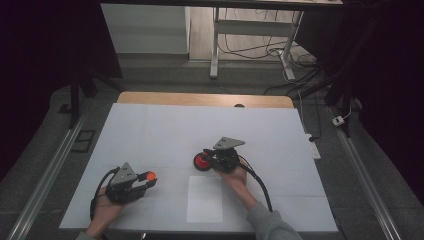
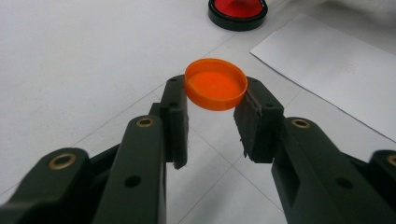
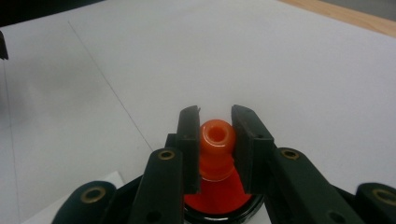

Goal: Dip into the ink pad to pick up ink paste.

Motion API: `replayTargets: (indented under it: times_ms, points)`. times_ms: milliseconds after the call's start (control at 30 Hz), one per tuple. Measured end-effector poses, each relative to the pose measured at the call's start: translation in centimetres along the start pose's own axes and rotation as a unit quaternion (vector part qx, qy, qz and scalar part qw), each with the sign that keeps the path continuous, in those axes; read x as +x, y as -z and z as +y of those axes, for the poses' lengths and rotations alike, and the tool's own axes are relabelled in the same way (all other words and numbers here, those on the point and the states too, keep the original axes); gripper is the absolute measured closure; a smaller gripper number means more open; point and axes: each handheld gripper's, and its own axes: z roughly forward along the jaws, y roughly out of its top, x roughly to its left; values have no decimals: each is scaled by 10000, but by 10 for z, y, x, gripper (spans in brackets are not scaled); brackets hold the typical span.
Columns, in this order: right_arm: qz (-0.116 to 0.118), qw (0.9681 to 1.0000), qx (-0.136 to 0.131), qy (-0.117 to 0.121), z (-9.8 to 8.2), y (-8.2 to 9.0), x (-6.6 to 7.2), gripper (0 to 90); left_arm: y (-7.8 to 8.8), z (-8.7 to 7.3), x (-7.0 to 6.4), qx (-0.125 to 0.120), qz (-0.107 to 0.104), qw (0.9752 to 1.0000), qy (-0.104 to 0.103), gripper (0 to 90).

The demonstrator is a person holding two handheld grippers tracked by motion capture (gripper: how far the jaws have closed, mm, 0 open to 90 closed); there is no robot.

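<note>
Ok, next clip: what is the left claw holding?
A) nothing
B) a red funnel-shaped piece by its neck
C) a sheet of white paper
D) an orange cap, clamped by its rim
D: in the left gripper view the left claw has its pads pressed on opposite sides of the round orange cap, which sits above the white table.

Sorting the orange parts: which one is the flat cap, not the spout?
The orange cap in the left gripper; the right gripper holds the spout.

Glossy orange plastic cap (image 2: 215, 84), matt black jaws, smooth white paper sheet (image 2: 336, 70), wooden table edge (image 1: 205, 99)
</note>
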Motion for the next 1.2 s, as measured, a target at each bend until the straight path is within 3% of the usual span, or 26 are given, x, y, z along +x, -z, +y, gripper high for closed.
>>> replayTargets:
  times_ms: [367, 1200]
  points:
    - [-91, 9998, 165, 72, -4, -4, -1, 728, 0, 0, 0, -2, -2, 10000, -5, 652]
    - [-134, 9999, 6, 33, -9, -6, 1, 731, 1, 0, -1, -11, 13, 10000, 0, 652]
